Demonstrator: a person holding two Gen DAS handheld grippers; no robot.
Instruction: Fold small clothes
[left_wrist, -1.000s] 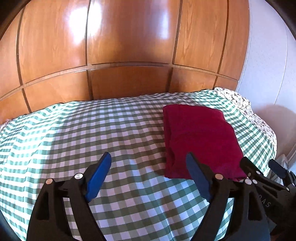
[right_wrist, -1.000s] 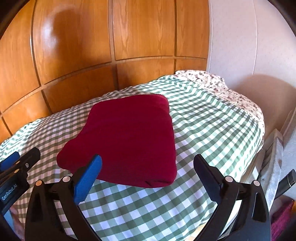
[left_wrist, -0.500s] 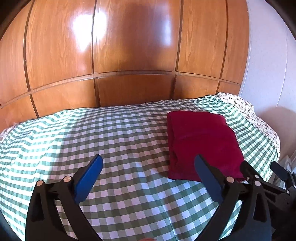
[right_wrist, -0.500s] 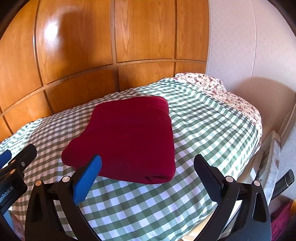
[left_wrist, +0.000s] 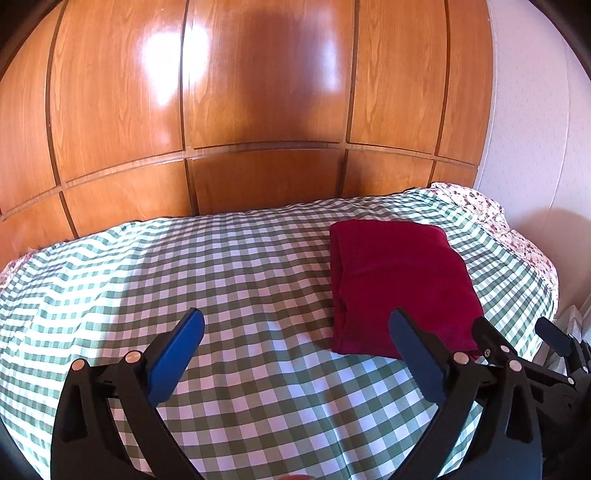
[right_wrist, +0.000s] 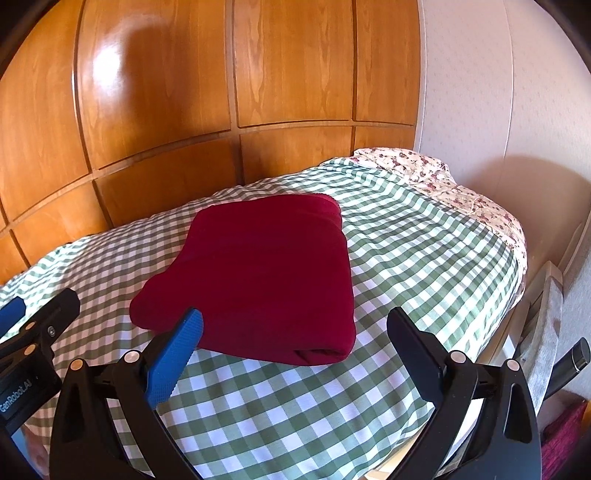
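A dark red garment (left_wrist: 399, 280) lies folded into a thick rectangle on the right half of the bed (left_wrist: 184, 277); nothing holds it. My left gripper (left_wrist: 295, 317) hovers open over the checked cover, its right finger (left_wrist: 410, 343) in front of the garment's near left corner without touching it. In the right wrist view the garment (right_wrist: 266, 273) lies just ahead of my right gripper (right_wrist: 295, 314), which stands wide open above the near folded edge with nothing between the pads. Each gripper shows at the edge of the other's view.
A green-and-white checked cover (right_wrist: 424, 258) lies over the bed, with a floral sheet (right_wrist: 443, 184) showing at the far right corner. Glossy wooden panels (left_wrist: 258, 92) rise behind the bed. A white wall (right_wrist: 498, 92) and a dark handle (right_wrist: 570, 360) stand beyond the bed's right edge.
My left gripper's jaws have spread wider, and its view has drawn back slightly from the garment. The garment and the right gripper stay as they were.
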